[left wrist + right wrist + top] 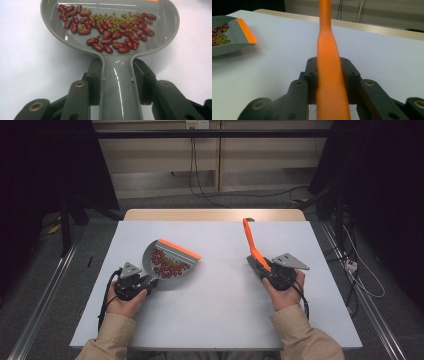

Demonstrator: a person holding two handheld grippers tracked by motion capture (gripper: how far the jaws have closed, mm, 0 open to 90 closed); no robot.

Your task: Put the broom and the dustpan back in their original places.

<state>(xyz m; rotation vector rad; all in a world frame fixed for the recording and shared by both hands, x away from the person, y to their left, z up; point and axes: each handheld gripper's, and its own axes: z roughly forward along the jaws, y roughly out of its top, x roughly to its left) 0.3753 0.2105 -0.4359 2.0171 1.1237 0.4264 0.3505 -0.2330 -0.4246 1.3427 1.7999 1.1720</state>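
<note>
A grey dustpan with an orange lip holds several red kidney beans and small green beans. My left gripper is shut on the dustpan's grey handle, with both pads pressed against its sides. The pan is lifted and tilted above the white table. On the right, my right gripper is shut on an orange brush handle, which points up and away toward the table's far edge. The brush's dark head lies by the gripper.
A wooden strip runs along the table's far edge. Cables trail on the floor behind it, and a metal rail lies on the floor to the left. The dustpan appears at the left of the right gripper view.
</note>
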